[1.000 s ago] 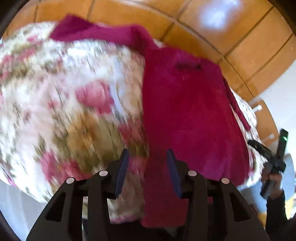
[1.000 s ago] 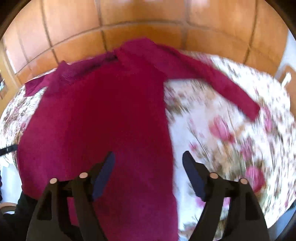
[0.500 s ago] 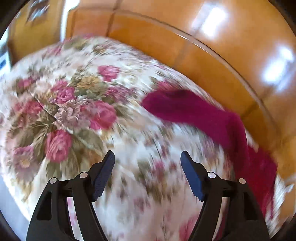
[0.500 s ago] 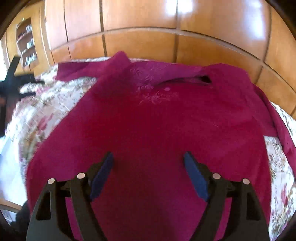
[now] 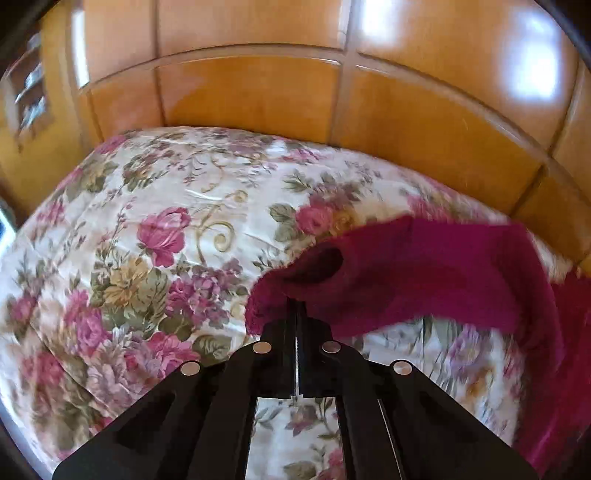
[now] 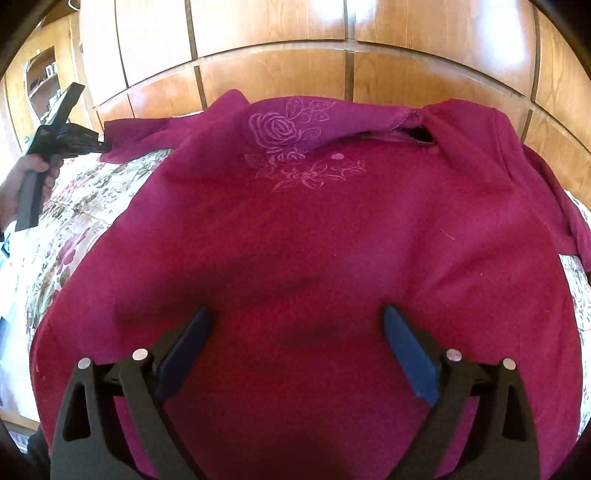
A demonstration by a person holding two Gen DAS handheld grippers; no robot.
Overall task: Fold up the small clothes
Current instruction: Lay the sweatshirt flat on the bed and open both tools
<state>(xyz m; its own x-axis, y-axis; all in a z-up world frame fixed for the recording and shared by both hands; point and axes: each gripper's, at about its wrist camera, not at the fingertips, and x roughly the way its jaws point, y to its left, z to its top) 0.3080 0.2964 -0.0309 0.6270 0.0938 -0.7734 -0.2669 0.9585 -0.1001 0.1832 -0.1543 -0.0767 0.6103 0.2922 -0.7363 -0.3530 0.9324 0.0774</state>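
Folding stage: early by my reading; the magenta sweater (image 6: pixel 314 240) lies face up, spread flat on the floral bedspread (image 5: pixel 155 229), filling the middle of the right wrist view, its embroidered rose (image 6: pixel 273 129) at upper centre.
Far left, right wrist view: the left tongs (image 6: pixel 105 146) reach in from the upper left edge, gripping the tip of the sweater's sleeve (image 6: pixel 136 136) where it stretches out over the bedspread.
Left tongs, own view: pressed together on the sleeve cuff (image 5: pixel 295 284) at centre frame; the sleeve runs off to the right edge, raised a little above the bedspread.
Centre, right wrist view: the right tongs (image 6: pixel 297 328) are spread wide, hanging over the lower body of the sweater, pinching nothing.
Upper right: the neckline (image 6: pixel 413 134) gapes slightly; the other sleeve (image 6: pixel 565 221) drops away at the right edge.
Background: wooden wardrobe panels (image 6: pixel 277 33) along the top.
Doing it well: probably carry the cuff across the chest toward frame right, keeping the sleeve taut and low so it lands flat. The right tongs could press the body down so the knit does not drag. Watch that the shoulder seam makes a straight fold line.
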